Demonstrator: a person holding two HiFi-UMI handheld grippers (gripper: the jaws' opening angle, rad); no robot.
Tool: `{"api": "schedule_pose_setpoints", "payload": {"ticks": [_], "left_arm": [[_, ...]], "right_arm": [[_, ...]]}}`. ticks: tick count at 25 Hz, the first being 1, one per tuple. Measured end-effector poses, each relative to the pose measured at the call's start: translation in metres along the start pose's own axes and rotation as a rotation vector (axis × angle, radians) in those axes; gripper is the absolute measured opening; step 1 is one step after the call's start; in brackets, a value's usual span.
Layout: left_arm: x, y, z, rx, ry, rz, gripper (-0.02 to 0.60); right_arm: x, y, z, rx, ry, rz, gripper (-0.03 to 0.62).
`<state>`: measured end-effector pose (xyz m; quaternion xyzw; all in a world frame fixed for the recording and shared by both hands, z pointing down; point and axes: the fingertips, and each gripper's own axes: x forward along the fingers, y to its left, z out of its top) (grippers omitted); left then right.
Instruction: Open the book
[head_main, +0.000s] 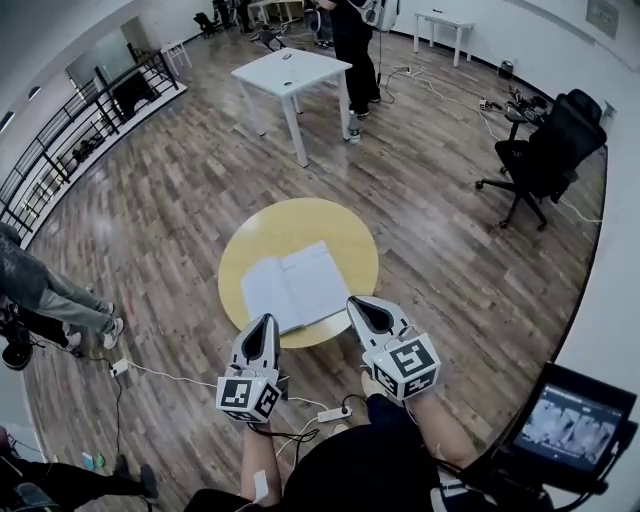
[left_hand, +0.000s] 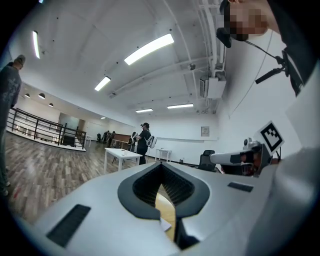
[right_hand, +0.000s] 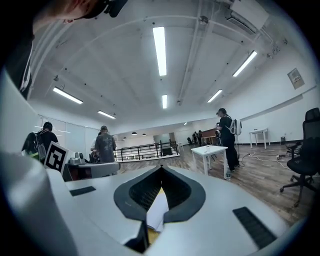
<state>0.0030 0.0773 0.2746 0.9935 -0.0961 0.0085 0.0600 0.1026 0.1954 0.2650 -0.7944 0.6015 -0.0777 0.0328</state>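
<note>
A book (head_main: 296, 287) lies open, white pages up, on the round yellow table (head_main: 300, 218). Both grippers hover level at the table's near edge, pointing toward the book without touching it. My left gripper (head_main: 266, 322) is at the book's near left corner, shut and empty; in the left gripper view its tips (left_hand: 161, 164) meet, with the table and a page corner (left_hand: 165, 225) showing below. My right gripper (head_main: 358, 303) is by the book's near right edge, also shut on nothing; in the right gripper view its tips (right_hand: 161, 169) meet above a white page (right_hand: 159, 210).
A white table (head_main: 290, 72) with a person (head_main: 352, 40) beside it stands farther back. A black office chair (head_main: 550, 145) is at the right and a railing (head_main: 60, 150) at the left. Another person (head_main: 50, 295) stands at the left. A power strip (head_main: 332, 413) and cables lie at my feet.
</note>
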Motion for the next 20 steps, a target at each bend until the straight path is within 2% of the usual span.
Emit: {"api": "schedule_pose_setpoints", "payload": {"ticks": [7,20], "left_arm": [[0.003,-0.006,0.008,0.012,-0.005,-0.018,-0.003],[0.006,0.006,0.012,0.013,0.0,-0.003,-0.003]], "right_arm": [[-0.005,0.004,0.001,-0.014,0.004,-0.014,0.003],[0.007,0.004,0.005,-0.021,0.01,-0.006,0.003]]}}
